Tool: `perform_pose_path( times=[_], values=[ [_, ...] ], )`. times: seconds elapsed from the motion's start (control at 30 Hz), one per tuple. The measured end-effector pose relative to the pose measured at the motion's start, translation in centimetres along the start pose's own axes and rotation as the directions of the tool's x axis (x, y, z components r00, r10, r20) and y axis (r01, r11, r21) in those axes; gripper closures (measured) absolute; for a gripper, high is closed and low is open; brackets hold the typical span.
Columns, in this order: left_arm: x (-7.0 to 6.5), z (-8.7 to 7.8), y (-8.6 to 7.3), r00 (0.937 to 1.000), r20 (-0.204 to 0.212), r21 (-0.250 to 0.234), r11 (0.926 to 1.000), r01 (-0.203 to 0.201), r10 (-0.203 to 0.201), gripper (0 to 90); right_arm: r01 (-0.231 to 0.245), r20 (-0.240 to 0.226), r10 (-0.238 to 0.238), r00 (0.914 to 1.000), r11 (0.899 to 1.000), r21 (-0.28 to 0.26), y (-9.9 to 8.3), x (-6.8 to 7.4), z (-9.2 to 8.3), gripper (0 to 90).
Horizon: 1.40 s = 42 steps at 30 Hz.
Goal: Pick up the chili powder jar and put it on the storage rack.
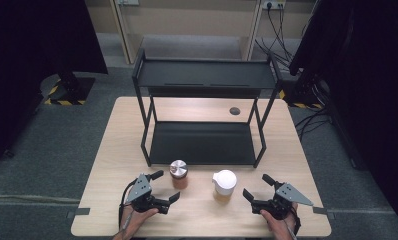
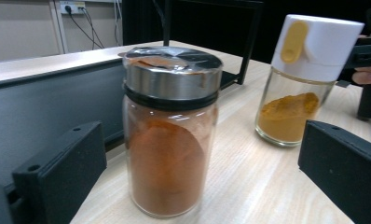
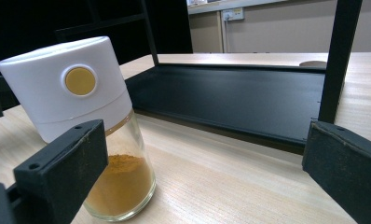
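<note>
We logged the steel-lidded spice jar (image 1: 178, 173) at lower centre of the tabletop (image 1: 112, 150), our left gripper (image 1: 161, 186) wide-jawed to straddle it; right gripper (image 1: 257, 187) wide beside the white-capped turmeric jar (image 1: 224, 185).

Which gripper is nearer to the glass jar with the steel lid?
Left. The left gripper sits open just before the glass jar with the steel lid; the right gripper is beyond the white-capped jar.
</note>
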<state>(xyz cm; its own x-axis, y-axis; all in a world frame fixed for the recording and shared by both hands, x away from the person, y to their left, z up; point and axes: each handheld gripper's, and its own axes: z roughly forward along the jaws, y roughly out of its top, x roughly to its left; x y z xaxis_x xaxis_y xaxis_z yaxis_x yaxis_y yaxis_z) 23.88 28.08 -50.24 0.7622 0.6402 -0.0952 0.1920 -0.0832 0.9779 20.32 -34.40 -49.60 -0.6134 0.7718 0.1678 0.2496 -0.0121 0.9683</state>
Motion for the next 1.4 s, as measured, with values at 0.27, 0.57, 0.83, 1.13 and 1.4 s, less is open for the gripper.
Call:
perform_pose_path(
  times=[0.27,0.57,0.83,1.13,1.4],
  values=[
    [0.3,0.8,0.3,0.9999,-0.012,0.012,0.9999,-0.002,0.002,0.3,-0.007,0.004,0.007,1.0,1.0,-0.006,0.0,0.0,-0.1,0.4],
    [0.6,1.9,0.7,0.9998,-0.013,0.033,0.9993,-0.015,0.016,0.9,-0.011,-0.001,0.011,0.9999,1.0,-0.007,-0.1,-0.1,-0.1,0.4],
    [1.0,2.9,1.2,0.9994,-0.016,0.046,0.9985,-0.029,0.029,1.6,-0.014,-0.007,0.014,0.9999,1.0,-0.007,-0.1,-0.2,-0.1,0.4],
    [1.2,3.7,1.5,0.9992,-0.018,0.064,0.9973,-0.036,0.037,6.7,-0.019,-0.009,0.019,0.9998,1.0,-0.008,-0.1,-0.2,-0.1,0.4],
    [1.2,4.3,1.9,0.9978,-0.006,0.081,0.9946,-0.065,0.066,19.8,-0.021,-0.011,0.021,0.9997,1.0,-0.007,-0.1,-0.2,0.0,0.4]
  ],
)
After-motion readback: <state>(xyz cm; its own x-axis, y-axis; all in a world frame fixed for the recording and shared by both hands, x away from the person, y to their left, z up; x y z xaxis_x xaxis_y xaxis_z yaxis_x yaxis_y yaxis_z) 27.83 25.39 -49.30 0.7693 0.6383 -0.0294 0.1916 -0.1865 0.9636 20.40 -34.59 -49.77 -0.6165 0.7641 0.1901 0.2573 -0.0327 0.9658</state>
